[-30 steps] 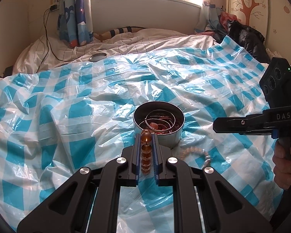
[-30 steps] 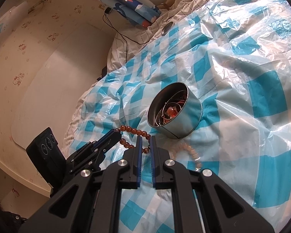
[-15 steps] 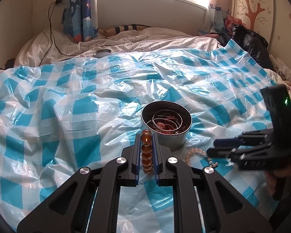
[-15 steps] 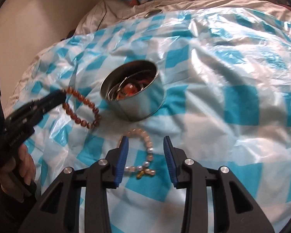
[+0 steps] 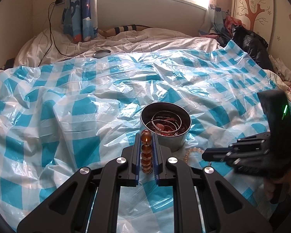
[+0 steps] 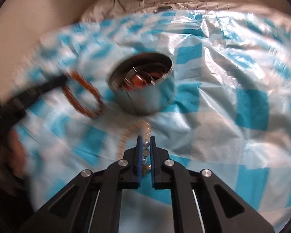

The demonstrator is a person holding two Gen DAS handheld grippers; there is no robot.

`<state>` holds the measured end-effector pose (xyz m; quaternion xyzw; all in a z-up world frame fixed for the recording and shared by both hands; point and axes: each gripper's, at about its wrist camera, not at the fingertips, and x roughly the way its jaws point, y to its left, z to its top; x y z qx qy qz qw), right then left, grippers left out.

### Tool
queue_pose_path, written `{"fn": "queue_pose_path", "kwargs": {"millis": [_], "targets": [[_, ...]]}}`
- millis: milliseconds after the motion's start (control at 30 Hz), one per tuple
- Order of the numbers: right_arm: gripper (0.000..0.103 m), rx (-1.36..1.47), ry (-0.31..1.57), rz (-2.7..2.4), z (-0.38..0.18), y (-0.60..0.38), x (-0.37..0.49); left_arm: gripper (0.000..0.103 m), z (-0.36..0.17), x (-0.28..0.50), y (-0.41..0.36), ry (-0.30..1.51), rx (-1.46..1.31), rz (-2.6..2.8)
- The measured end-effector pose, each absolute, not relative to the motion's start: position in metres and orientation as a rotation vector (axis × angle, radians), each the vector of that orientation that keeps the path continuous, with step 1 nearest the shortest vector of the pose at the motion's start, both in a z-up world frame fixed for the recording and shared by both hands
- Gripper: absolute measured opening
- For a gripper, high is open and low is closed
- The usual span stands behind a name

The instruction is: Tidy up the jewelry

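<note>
Since the earlier frame the right gripper (image 6: 145, 145) has dropped onto the pale bead bracelet (image 6: 146, 136) and its jaws have just been closing — the pearl-like beads now sit pinched between the blue pads, where a moment ago the jaws stood wide above them. The rest of that bracelet trails on the checked plastic sheet (image 6: 232, 68) toward the metal tin (image 6: 145, 101), just beyond the jaw tips. The left gripper (image 5: 146, 141) is unchanged: its jaws are narrow, clamped on the amber bead bracelet (image 5: 146, 151), held near the tin's (image 5: 164, 141) near wall. The tin holds wire bangles and reddish pieces. In the left view the pale bracelet (image 5: 192, 152) is half hidden behind the right gripper (image 5: 205, 156). The right view is smeared by motion — the left gripper (image 6: 62, 80) and amber loop (image 6: 81, 97) are blurred there, and a hand (image 6: 13, 155) at the left edge is barely readable.
</note>
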<state>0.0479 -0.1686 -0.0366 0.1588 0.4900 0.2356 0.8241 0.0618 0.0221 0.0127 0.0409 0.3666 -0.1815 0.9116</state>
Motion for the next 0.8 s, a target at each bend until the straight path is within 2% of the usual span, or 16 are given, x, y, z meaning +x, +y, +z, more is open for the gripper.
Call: {"fn": "queue_pose_path", "kwargs": {"millis": [67,267,800], "targets": [[0.008,0.546,0.989,0.591,-0.031,-0.189,0.049,0.01,0.013,0.062,0.022,0.756,0.082,-0.373],[0.008,0.907,0.858,0.703,-0.029,-0.228,0.055,0.01,0.014,0.063,0.021,0.753,0.083,-0.374],[0.008,0.988,0.799,0.742,-0.021,-0.238,0.061,0.01,0.022,0.065,0.002,0.733,0.081,-0.384]]}}
